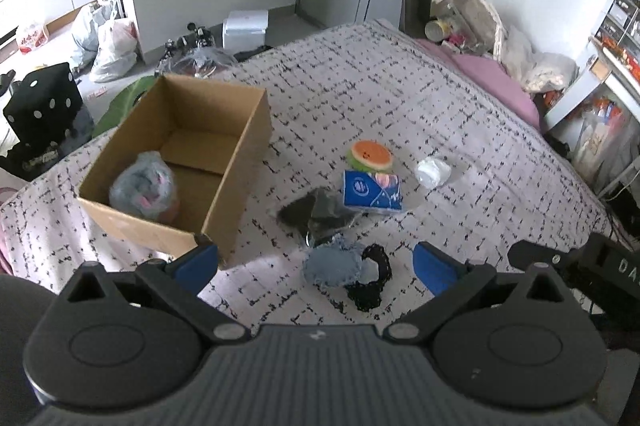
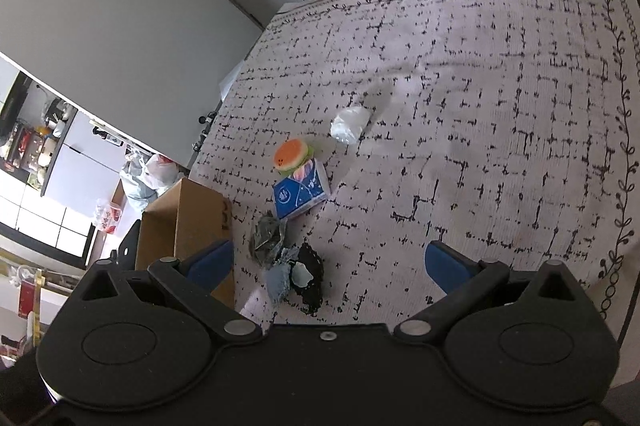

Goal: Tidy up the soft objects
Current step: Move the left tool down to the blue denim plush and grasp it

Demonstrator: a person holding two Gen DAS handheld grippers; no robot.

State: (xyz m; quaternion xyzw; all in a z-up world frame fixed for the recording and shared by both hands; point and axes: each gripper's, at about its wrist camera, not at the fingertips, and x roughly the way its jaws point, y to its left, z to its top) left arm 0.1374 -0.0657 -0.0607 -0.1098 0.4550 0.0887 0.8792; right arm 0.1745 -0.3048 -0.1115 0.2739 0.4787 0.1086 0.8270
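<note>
An open cardboard box (image 1: 248, 130) stands on the patterned bed (image 1: 400, 98) and holds a bagged plush bundle (image 1: 144, 190). To its right lie a denim and black lace piece (image 1: 340, 266), a dark bagged item (image 1: 316, 214), a blue tissue pack (image 1: 372, 190), an orange round plush (image 1: 370, 156) and a white wad (image 1: 432, 172). My left gripper (image 1: 316, 264) is open and empty above the denim piece. My right gripper (image 2: 328, 262) is open and empty above the bed (image 2: 480, 106), near the denim piece (image 2: 280, 278), the tissue pack (image 2: 300, 194) and the box (image 2: 184, 222).
A pink pillow (image 1: 500, 78) and bottles and bags lie at the head of the bed. Plastic bags (image 1: 108, 42), a black dotted cube (image 1: 44, 106) and a white bin (image 1: 244, 30) stand on the floor beyond the box. Shelves stand at the right (image 1: 608, 38).
</note>
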